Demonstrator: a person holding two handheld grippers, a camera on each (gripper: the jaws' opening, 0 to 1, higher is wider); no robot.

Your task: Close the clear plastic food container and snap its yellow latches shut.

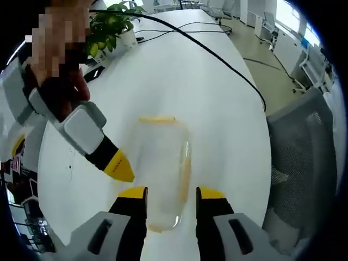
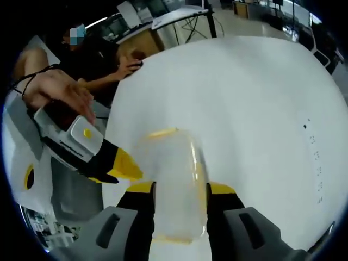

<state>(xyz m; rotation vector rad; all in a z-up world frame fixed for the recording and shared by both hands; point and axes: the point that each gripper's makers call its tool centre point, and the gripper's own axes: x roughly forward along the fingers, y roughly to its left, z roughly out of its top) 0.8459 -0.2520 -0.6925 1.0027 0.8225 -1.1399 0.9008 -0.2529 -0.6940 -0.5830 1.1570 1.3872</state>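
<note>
My left gripper (image 1: pixel 171 197) has its jaws spread wide, one on each side of the near end of the clear plastic food container (image 1: pixel 161 173), which lies on the white desk (image 1: pixel 179 76); whether the tips touch its walls I cannot tell. My right gripper (image 2: pixel 180 190) straddles the same container (image 2: pixel 173 179) the same way, jaws wide apart. A yellow latch (image 1: pixel 157 118) shows at the box's far end, another (image 1: pixel 186 167) along its side. In each view the other gripper's yellow tip sits just beside the container's left wall. A potted plant (image 1: pixel 111 30), a black cable (image 1: pixel 217 54) and a grey chair (image 1: pixel 304 141) lie beyond
</note>
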